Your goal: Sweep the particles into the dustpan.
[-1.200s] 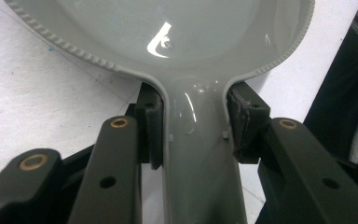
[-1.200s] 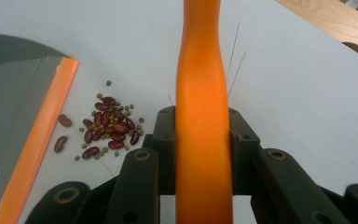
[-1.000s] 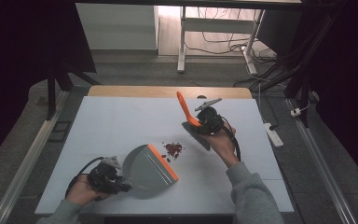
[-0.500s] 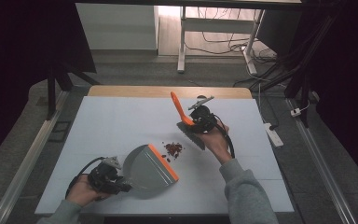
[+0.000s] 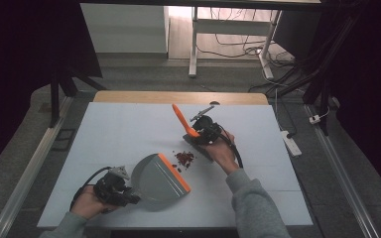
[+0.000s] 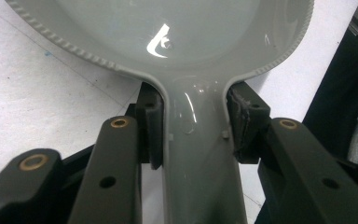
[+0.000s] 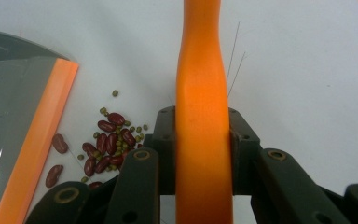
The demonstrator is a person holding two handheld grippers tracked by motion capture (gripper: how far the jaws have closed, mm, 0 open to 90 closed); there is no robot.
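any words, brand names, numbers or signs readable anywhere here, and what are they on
None can be read.
Grey dustpan, held at its handle by the left tongs: no label; the mark inside its pan is a glare spot.
Orange brush handle in the right tongs: plain, no print.
White table and the beans on it: no writing.
Power strip on the floor: too small to tell.

A lab or test room is being shown. A plain white counter is being framed by metal rails on a grey floor and hemmed in by dark curtains. Loose cables and a power strip are being left lying on the floor.
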